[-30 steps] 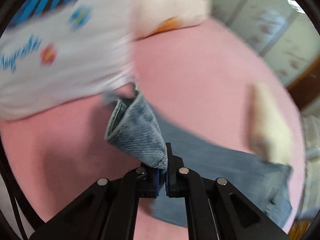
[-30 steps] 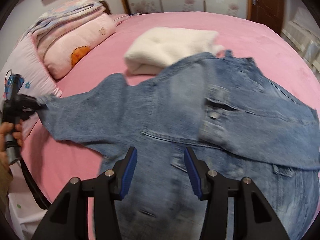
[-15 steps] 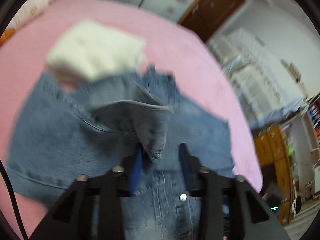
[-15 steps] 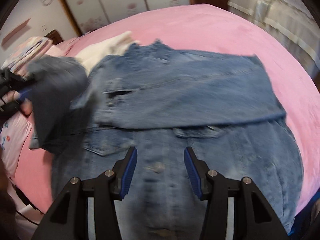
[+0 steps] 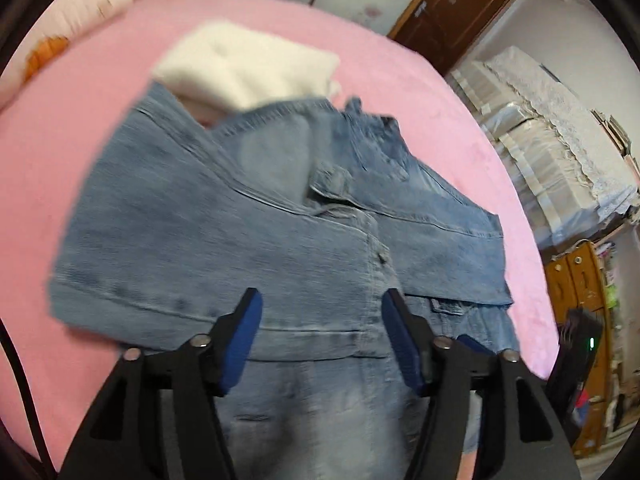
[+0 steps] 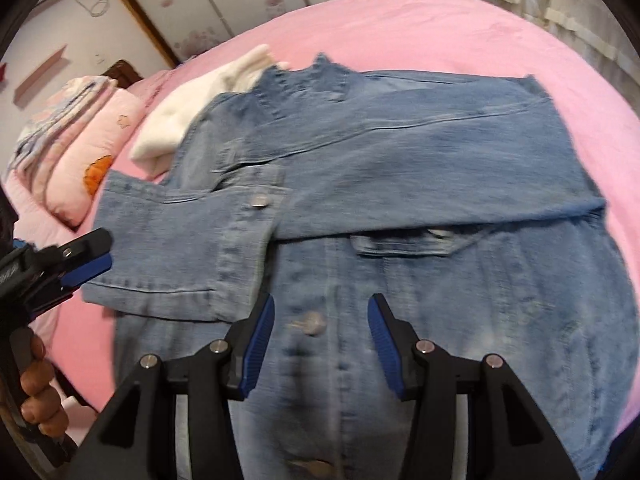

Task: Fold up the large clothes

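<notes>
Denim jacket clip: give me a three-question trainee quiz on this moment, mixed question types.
1. True or false: the left gripper is clamped on the denim jacket.
2. Which lies on top across the chest? A) left sleeve B) right sleeve
3. What lies beyond the collar on the pink bed?

Key: 1. False: it is open, having just opened and released the cuff. 2. A. 3. The folded white garment.

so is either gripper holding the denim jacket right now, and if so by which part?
Neither. The left gripper has just been opening, nothing between its pads; the folded-over sleeve lies released on the denim jacket. The right gripper hovers open.
</notes>
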A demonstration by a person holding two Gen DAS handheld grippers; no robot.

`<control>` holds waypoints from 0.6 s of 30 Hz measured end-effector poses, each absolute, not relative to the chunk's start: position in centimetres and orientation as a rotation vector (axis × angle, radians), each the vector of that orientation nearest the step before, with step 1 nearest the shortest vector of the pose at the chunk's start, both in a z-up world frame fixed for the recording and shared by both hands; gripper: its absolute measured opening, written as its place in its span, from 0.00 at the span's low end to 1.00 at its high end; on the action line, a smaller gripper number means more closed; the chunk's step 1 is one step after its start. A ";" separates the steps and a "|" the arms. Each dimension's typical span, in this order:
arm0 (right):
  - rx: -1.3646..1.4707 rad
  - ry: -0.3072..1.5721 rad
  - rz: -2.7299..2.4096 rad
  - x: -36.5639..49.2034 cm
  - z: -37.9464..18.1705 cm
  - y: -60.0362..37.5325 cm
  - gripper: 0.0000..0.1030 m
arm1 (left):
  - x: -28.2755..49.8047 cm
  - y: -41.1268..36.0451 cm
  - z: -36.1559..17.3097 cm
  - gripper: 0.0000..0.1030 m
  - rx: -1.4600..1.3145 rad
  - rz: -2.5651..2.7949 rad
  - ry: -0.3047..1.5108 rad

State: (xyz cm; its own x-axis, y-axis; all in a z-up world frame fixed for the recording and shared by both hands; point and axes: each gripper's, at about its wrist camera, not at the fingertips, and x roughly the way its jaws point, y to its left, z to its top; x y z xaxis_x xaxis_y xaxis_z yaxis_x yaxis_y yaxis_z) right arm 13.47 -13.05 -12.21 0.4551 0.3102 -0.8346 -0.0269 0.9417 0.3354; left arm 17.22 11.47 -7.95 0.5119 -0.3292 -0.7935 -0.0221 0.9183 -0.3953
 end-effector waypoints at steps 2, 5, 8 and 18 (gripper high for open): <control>0.326 1.089 0.272 13.9 -12.6 -12.2 0.47 | 15.6 12.8 -7.7 0.62 -0.372 -0.159 0.997; 0.388 1.112 0.363 14.6 -13.9 -11.2 0.47 | 13.9 14.8 -8.3 0.62 -0.383 -0.124 1.005; 0.425 1.129 0.389 15.5 -15.2 -10.5 0.47 | 12.6 16.7 -9.4 0.62 -0.386 -0.087 1.028; 0.439 1.102 0.447 20.1 -17.9 -8.2 0.44 | 11.5 20.6 -11.4 0.62 -0.479 -0.027 1.045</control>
